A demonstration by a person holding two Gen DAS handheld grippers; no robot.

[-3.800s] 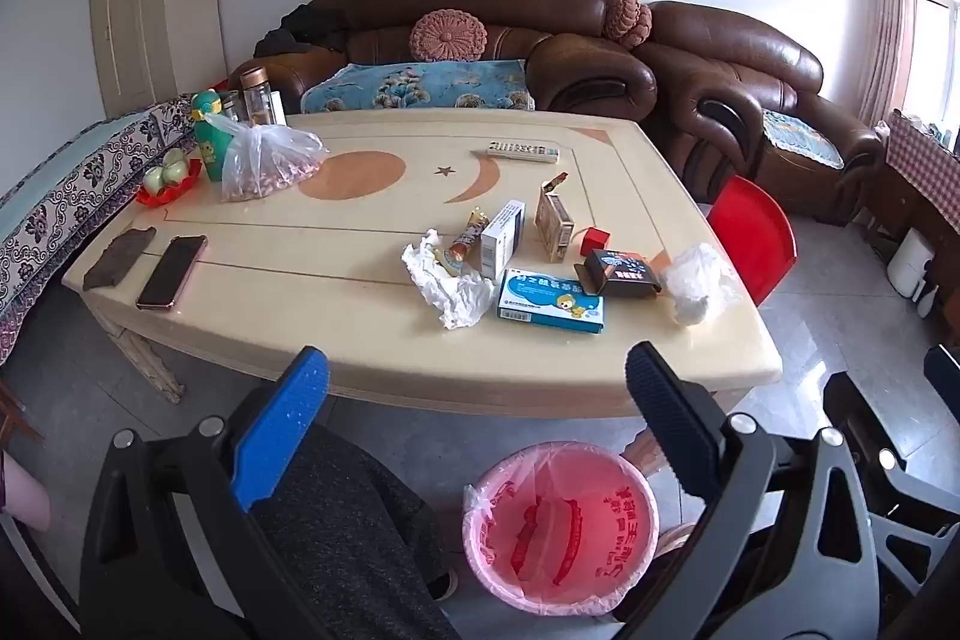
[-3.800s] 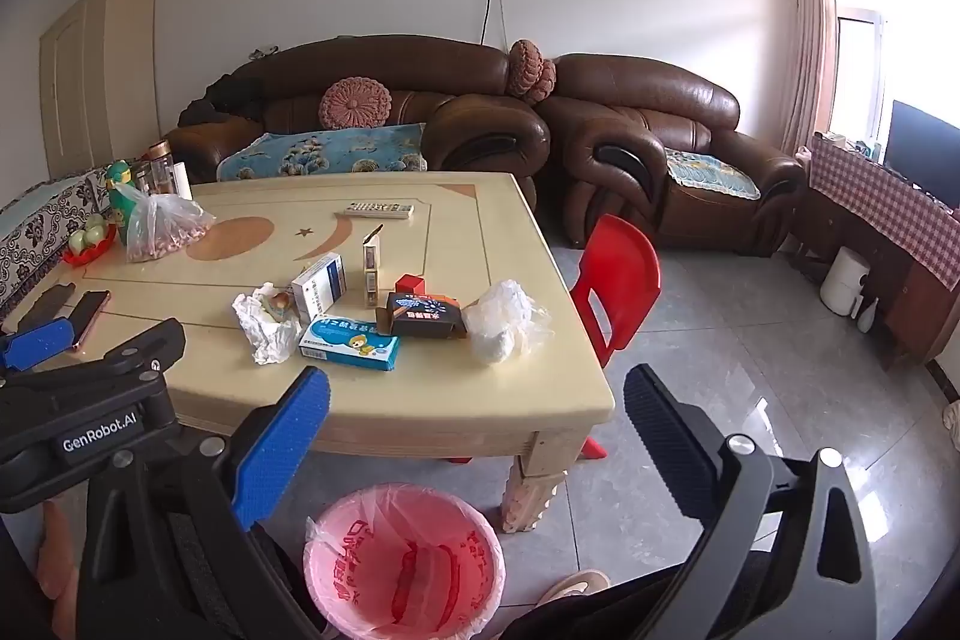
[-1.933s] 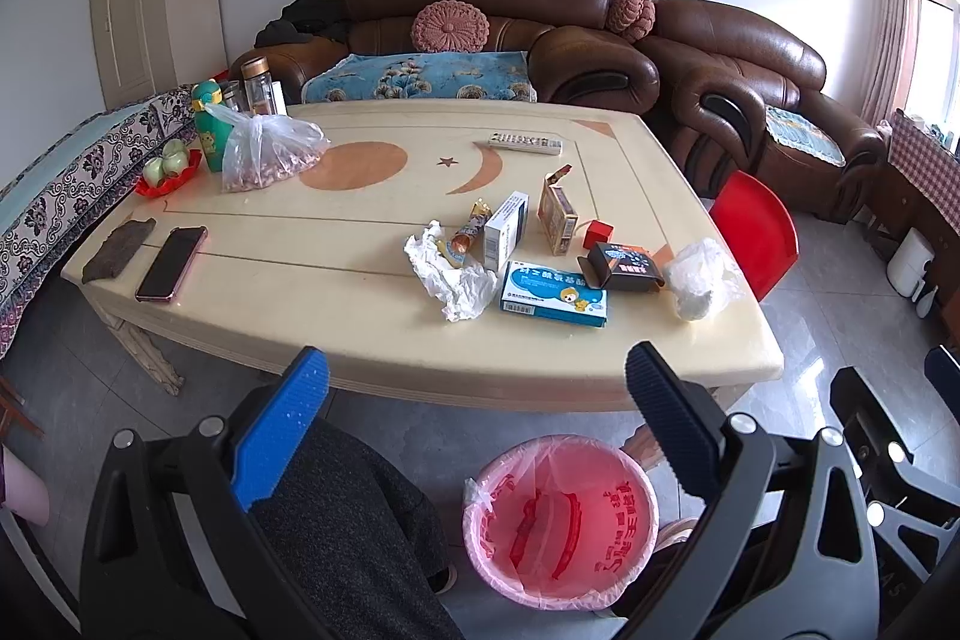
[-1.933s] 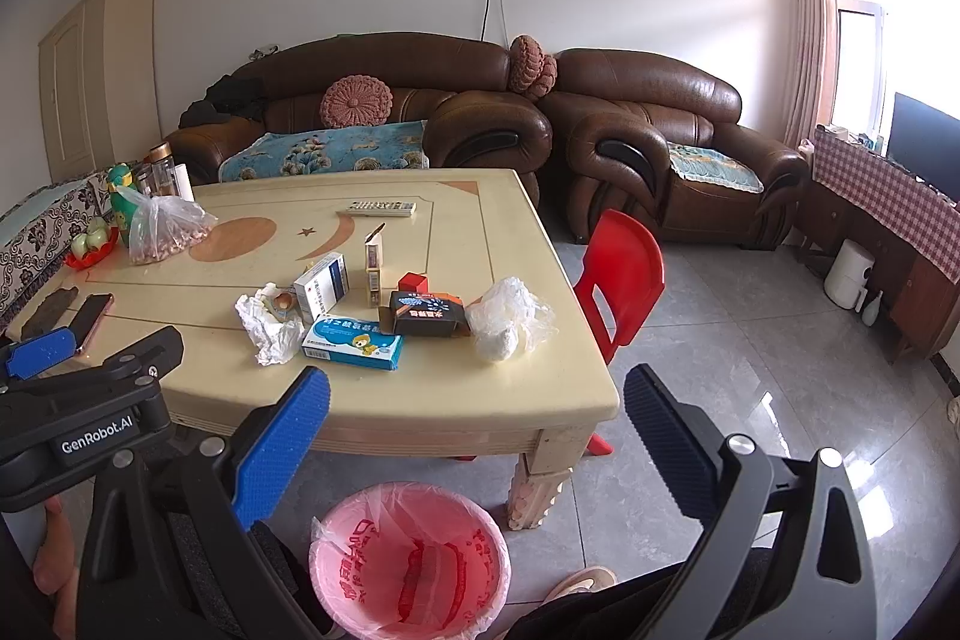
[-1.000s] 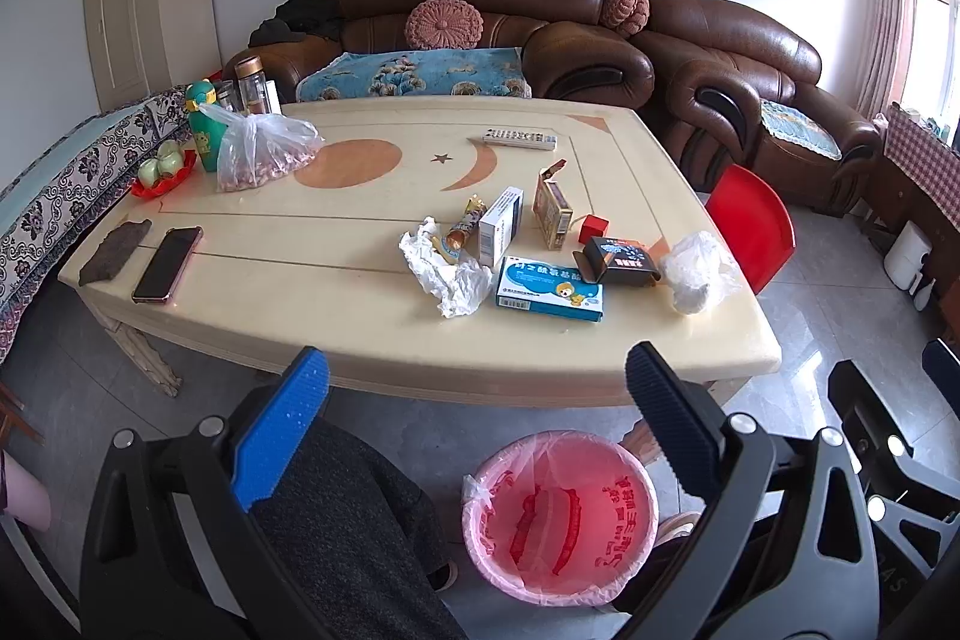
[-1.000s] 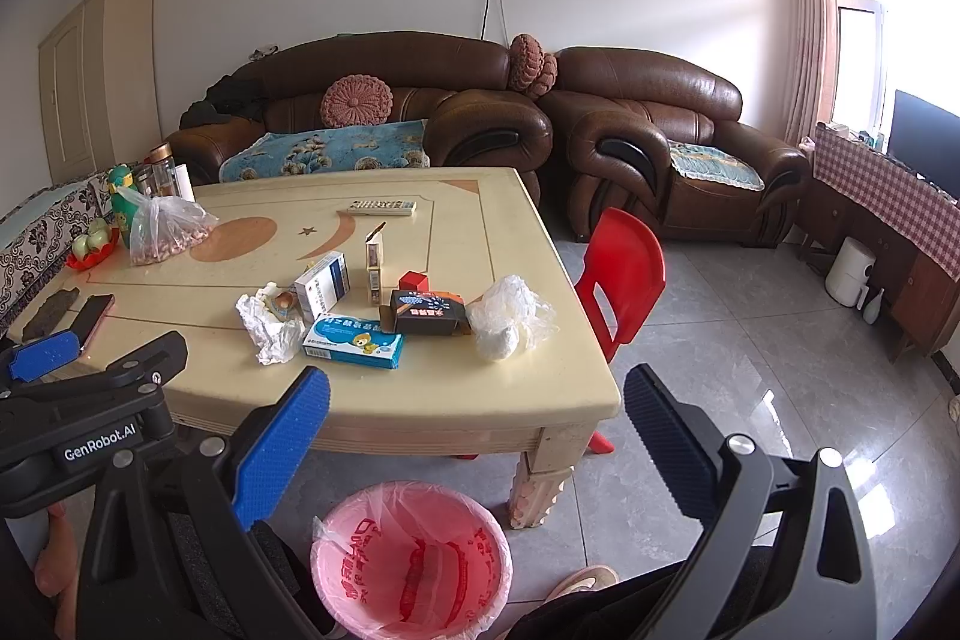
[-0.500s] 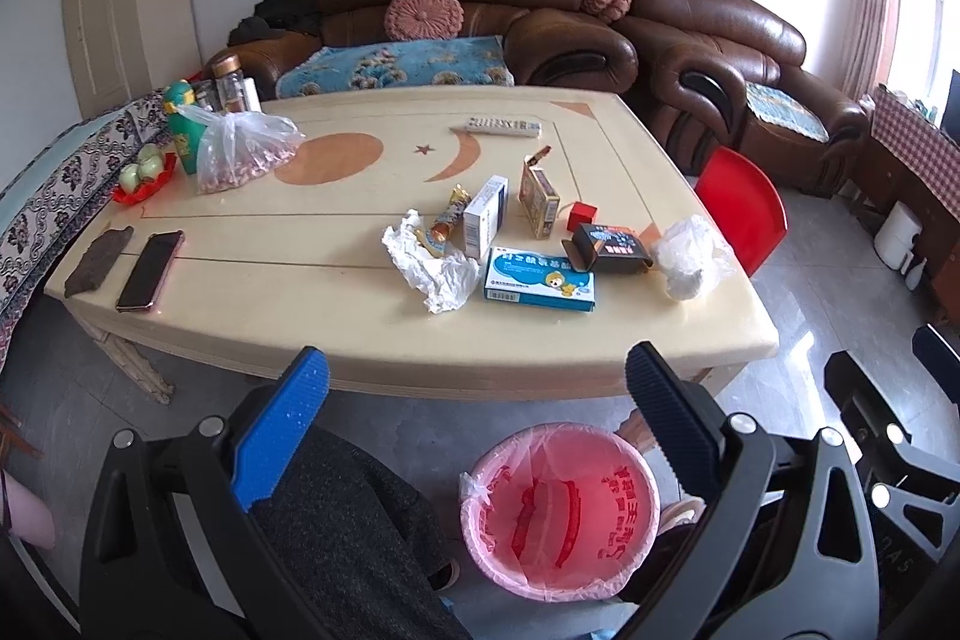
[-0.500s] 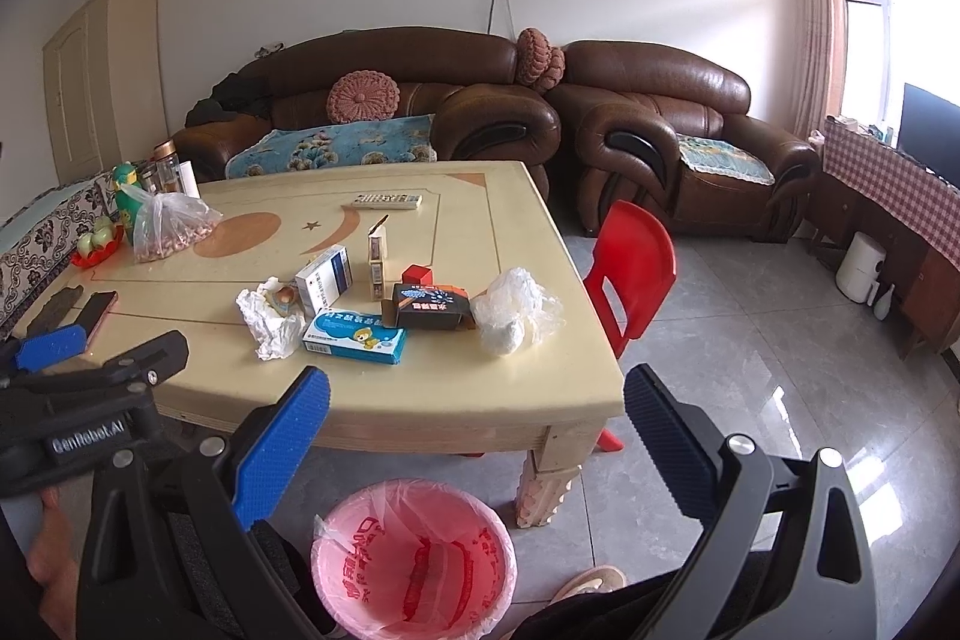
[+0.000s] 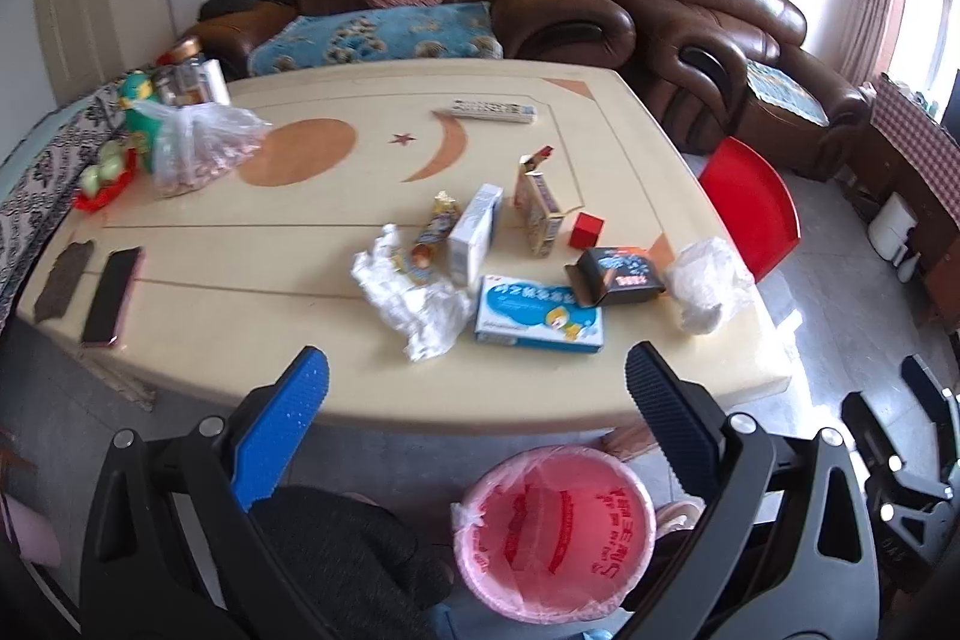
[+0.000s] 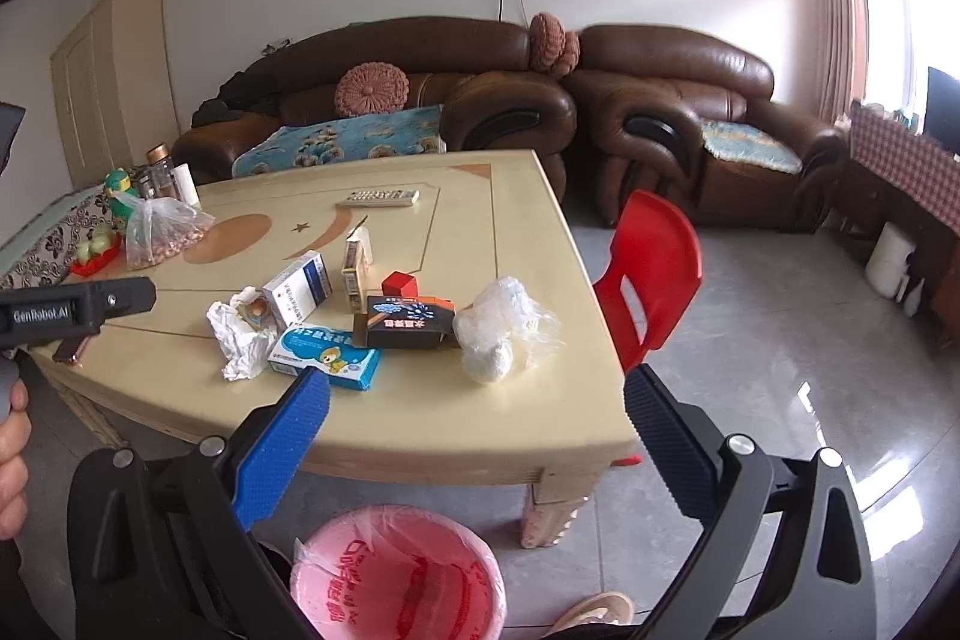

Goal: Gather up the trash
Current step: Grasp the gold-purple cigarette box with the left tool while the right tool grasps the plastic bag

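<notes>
Left gripper (image 9: 477, 388) & right gripper (image 10: 477, 400) both wide, holding nothing. Trash sits on table (image 9: 240, 280): crumpled tissue (image 9: 414, 307), blue box (image 9: 538, 319), black box (image 9: 618, 274). Pink bin (image 9: 555, 523) on floor below.

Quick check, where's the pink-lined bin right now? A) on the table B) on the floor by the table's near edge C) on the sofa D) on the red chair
B: the pink-lined bin stands on the floor just below the table edge, nearest the grippers.
</notes>
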